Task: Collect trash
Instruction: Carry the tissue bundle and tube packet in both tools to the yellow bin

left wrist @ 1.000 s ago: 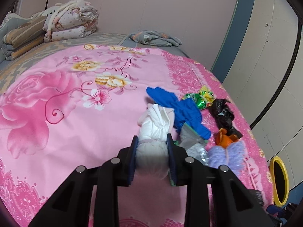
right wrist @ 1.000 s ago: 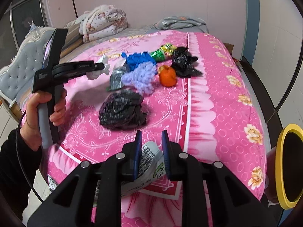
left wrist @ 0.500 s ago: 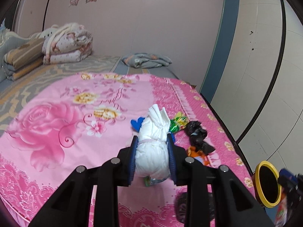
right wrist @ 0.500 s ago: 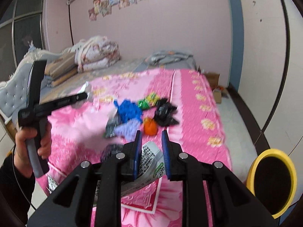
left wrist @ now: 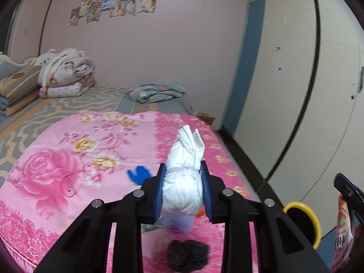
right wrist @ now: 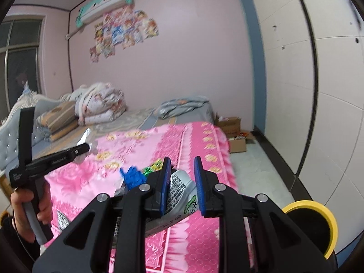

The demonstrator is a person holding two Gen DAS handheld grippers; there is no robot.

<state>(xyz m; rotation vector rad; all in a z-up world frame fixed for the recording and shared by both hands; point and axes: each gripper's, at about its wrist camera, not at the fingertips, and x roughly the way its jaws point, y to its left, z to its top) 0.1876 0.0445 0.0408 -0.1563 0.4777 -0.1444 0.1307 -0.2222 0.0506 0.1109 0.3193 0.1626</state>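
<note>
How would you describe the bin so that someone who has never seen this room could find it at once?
Start at the pink bed and look past its right edge to the floor by the white wall panels. There stands the bin, round and dark inside. Its bright yellow rim sets it apart from the brown cardboard boxes further back on the floor.

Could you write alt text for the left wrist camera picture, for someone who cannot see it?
The left gripper clamps a white wad of crumpled paper above a pink flowered bedspread. A blue glove and a black bag lie below; a yellow-rimmed bin stands at right.
</note>
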